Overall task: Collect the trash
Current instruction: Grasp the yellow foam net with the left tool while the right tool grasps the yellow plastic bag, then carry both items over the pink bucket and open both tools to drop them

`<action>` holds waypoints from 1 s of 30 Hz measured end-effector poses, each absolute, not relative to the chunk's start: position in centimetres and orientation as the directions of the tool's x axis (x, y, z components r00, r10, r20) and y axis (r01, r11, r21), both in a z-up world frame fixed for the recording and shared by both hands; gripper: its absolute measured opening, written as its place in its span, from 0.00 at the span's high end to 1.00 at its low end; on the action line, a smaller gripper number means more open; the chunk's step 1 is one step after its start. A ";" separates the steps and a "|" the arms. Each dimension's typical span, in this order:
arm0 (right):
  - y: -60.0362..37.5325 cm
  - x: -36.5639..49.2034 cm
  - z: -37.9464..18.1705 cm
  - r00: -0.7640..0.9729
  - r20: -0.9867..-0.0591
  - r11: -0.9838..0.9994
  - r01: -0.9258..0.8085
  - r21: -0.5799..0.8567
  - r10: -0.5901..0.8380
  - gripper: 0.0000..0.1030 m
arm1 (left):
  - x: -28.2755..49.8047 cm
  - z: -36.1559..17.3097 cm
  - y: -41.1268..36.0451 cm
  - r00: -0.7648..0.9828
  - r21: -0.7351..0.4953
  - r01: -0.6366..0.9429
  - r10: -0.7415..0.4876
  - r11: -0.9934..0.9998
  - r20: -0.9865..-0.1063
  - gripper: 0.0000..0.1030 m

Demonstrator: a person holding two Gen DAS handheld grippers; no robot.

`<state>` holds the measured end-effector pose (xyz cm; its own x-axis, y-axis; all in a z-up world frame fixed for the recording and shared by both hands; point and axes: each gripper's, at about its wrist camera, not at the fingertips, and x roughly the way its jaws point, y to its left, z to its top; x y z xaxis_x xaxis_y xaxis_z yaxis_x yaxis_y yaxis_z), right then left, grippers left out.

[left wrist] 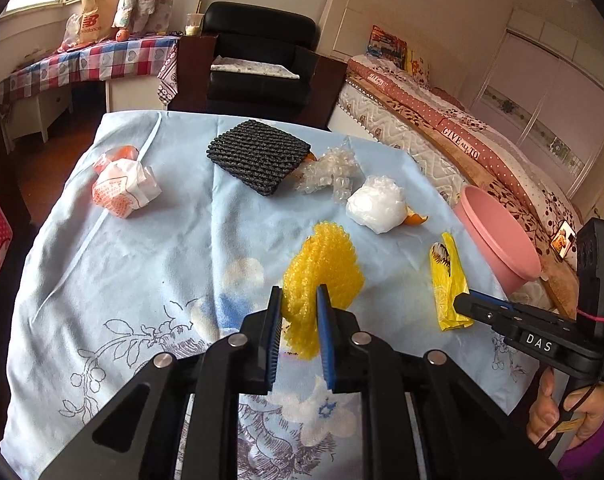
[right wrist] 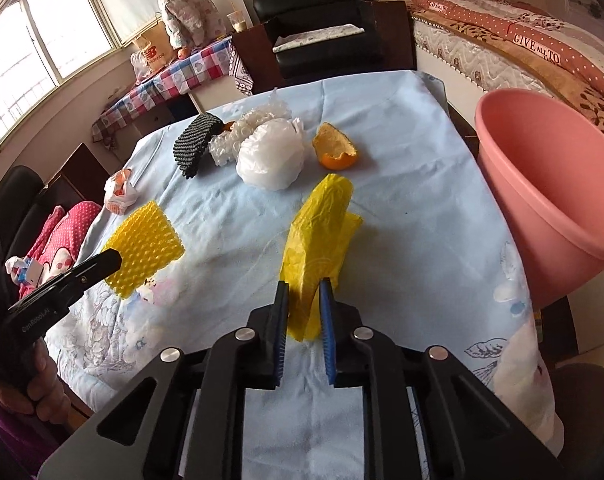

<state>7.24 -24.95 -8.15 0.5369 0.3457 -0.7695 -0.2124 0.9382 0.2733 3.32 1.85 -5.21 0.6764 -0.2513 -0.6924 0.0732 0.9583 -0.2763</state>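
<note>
My left gripper (left wrist: 299, 294) is shut on a yellow foam net (left wrist: 322, 276), which also shows in the right wrist view (right wrist: 145, 250). My right gripper (right wrist: 304, 290) is shut on a yellow plastic bag (right wrist: 322, 232), seen in the left wrist view (left wrist: 448, 284). Other trash lies on the blue cloth: a black foam net (left wrist: 257, 156), clear bubble wrap (left wrist: 334, 170), a white plastic bag (left wrist: 378, 204), orange peel (right wrist: 336, 148) and a crumpled paper wrapper (left wrist: 123, 188). A pink basin (right wrist: 550, 200) stands at the table's right edge.
A black chair (left wrist: 257, 60) stands behind the table. A bed (left wrist: 482, 148) lies to the right. A checked bench (left wrist: 85, 64) runs under the window at the far left. A red dotted cushion (right wrist: 61, 236) lies left of the table.
</note>
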 end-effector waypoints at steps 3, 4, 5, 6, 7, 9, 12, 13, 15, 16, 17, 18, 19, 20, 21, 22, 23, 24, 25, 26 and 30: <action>-25.5 7.0 -7.8 0.555 -0.759 0.940 -0.208 0.271 0.341 0.90 | 3.2 -5.0 1.5 0.684 -0.278 0.076 -0.253 0.958 -0.684 0.85; -25.6 6.9 -7.7 0.561 -0.754 0.940 -0.207 0.271 0.341 0.90 | 3.2 -4.8 1.4 0.687 -0.280 0.078 -0.255 0.957 -0.680 0.85; -25.7 6.8 -7.6 0.566 -0.750 0.940 -0.206 0.272 0.341 0.90 | 3.1 -4.7 1.3 0.690 -0.282 0.079 -0.257 0.956 -0.677 0.85; -25.9 6.8 -7.4 0.573 -0.746 0.941 -0.205 0.270 0.339 0.90 | 3.1 -4.6 1.2 0.694 -0.282 0.079 -0.256 0.956 -0.673 0.85; -26.1 6.7 -7.4 0.576 -0.743 0.941 -0.203 0.272 0.339 0.90 | 3.1 -4.4 1.1 0.698 -0.282 0.080 -0.255 0.956 -0.669 0.85; -26.4 6.6 -7.2 0.586 -0.734 0.939 -0.202 0.279 0.344 0.92 | 3.1 -4.2 0.8 0.703 -0.283 0.080 -0.255 0.956 -0.664 0.85; -26.9 6.3 -6.8 0.604 -0.718 0.938 -0.203 0.280 0.345 0.92 | 3.0 -4.0 0.4 0.705 -0.286 0.085 -0.260 0.955 -0.660 0.85; -27.0 6.2 -6.7 0.609 -0.714 0.938 -0.204 0.281 0.347 0.92 | 3.0 -3.9 0.2 0.706 -0.285 0.088 -0.261 0.955 -0.658 0.85; -27.4 6.1 -6.4 0.623 -0.701 0.937 -0.202 0.284 0.347 0.92 | 3.0 -3.8 -0.1 0.709 -0.286 0.091 -0.264 0.954 -0.654 0.85; -27.6 6.0 -6.3 0.629 -0.696 0.937 -0.201 0.286 0.347 0.92 | 3.1 -3.7 -0.3 0.710 -0.288 0.091 -0.265 0.953 -0.652 0.85; -27.8 6.0 -6.2 0.634 -0.691 0.937 -0.199 0.288 0.347 0.92 | 3.1 -3.6 -0.3 0.711 -0.290 0.092 -0.267 0.953 -0.651 0.85; -28.0 6.0 -6.1 0.640 -0.685 0.936 -0.196 0.292 0.347 0.92 | 3.1 -3.5 -0.5 0.712 -0.291 0.092 -0.267 0.952 -0.649 0.85; -28.2 5.9 -6.0 0.646 -0.680 0.936 -0.193 0.295 0.348 0.92 | 3.2 -3.5 -0.6 0.714 -0.290 0.092 -0.266 0.952 -0.648 0.85; -28.4 5.9 -5.9 0.651 -0.675 0.935 -0.191 0.298 0.348 0.92 | 3.2 -3.4 -0.8 0.715 -0.289 0.093 -0.266 0.953 -0.647 0.85; -28.6 5.9 -5.8 0.657 -0.670 0.935 -0.188 0.300 0.347 0.92 | 3.2 -3.2 -1.0 0.716 -0.288 0.094 -0.266 0.953 -0.646 0.85; -28.8 5.9 -5.7 0.662 -0.666 0.936 -0.186 0.299 0.344 0.92 | 3.2 -3.1 -1.1 0.717 -0.287 0.095 -0.265 0.953 -0.645 0.85; -29.0 5.8 -5.5 0.667 -0.662 0.936 -0.183 0.299 0.342 0.92 | 3.3 -3.1 -1.3 0.717 -0.287 0.095 -0.266 0.953 -0.645 0.85; -29.3 5.8 -5.4 0.672 -0.658 0.937 -0.181 0.299 0.340 0.92 | 3.4 -3.0 -1.4 0.716 -0.289 0.096 -0.267 0.953 -0.645 0.85; -29.5 5.8 -5.3 0.676 -0.655 0.937 -0.178 0.300 0.338 0.92 | 3.5 -2.9 -1.6 0.716 -0.290 0.095 -0.268 0.952 -0.645 0.85; -29.8 5.8 -5.2 0.681 -0.650 0.938 -0.174 0.301 0.336 0.92 | 3.6 -2.8 -1.8 0.716 -0.292 0.098 -0.271 0.951 -0.644 0.85; -31.1 5.8 -4.8 0.702 -0.635 0.939 -0.155 0.308 0.324 0.92 | 4.0 -2.3 -3.0 0.716 -0.283 0.112 -0.275 0.953 -0.642 0.85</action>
